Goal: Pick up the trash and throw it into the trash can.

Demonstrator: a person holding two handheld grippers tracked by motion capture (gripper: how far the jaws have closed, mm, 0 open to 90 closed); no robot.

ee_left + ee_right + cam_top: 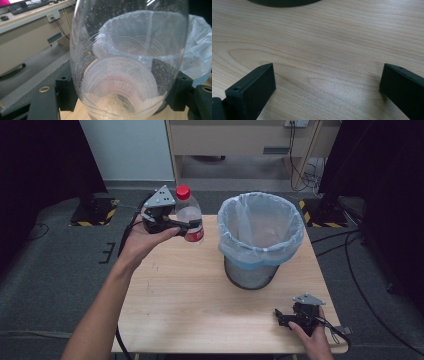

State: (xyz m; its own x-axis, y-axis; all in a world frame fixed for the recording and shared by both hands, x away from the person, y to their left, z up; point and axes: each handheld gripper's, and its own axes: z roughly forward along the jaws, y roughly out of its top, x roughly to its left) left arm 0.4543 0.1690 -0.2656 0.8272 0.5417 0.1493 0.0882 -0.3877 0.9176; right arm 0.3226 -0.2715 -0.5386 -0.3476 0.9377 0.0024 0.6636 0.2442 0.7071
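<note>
One left gripper (pixel 192 226), raised over the table's (pixel 190 310) far-left corner, jaws clamped on one clear bottle (pixel 188 215) with a red cap, upright, just beside one lined wire bin (pixel 260 237). Bare wood fills the near middle. One right gripper (pixel 281 316), jaws spread, rests near the near-right edge.

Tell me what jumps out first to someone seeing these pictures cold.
First is the clear plastic bottle with a red cap, held upright above the table's far left part by the left gripper, whose jaws clamp its lower body. Next to it, the mesh waste bin with a pale bag liner stands on the wooden table. The right gripper rests open at the near right corner.
</note>
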